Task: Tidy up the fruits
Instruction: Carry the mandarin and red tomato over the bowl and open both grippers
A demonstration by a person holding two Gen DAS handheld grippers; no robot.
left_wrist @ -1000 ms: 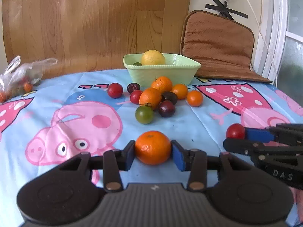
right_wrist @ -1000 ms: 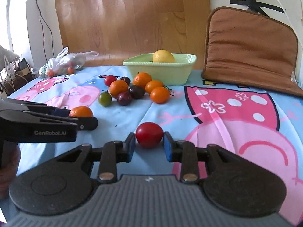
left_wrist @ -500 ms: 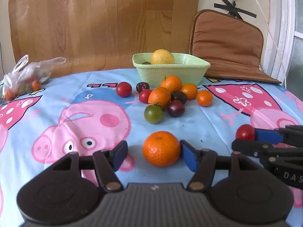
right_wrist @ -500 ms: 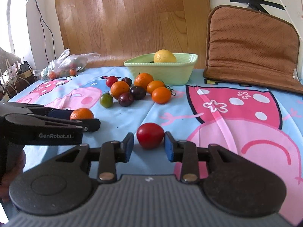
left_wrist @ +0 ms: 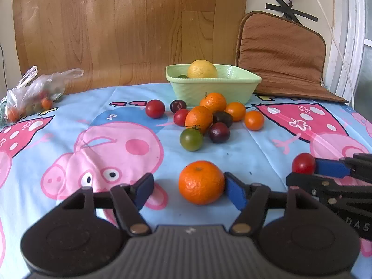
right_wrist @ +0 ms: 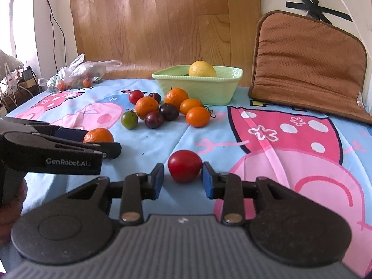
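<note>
Left gripper (left_wrist: 188, 187): jaws just been opening, now wide, released; orange (left_wrist: 201, 182) on cloth (left_wrist: 69, 121) between pads, right pad at its side, left pad clear. Right gripper (right_wrist: 182, 181): narrow gap, slack; tomato (right_wrist: 184, 165) between pads, sliver of gap each side. Orange dimpled, round; tomato smooth, glossy. Blue pads, black plastic arms. Ribbed green bowl (left_wrist: 214, 88) behind fruit pile (left_wrist: 207, 121), well apart.
</note>
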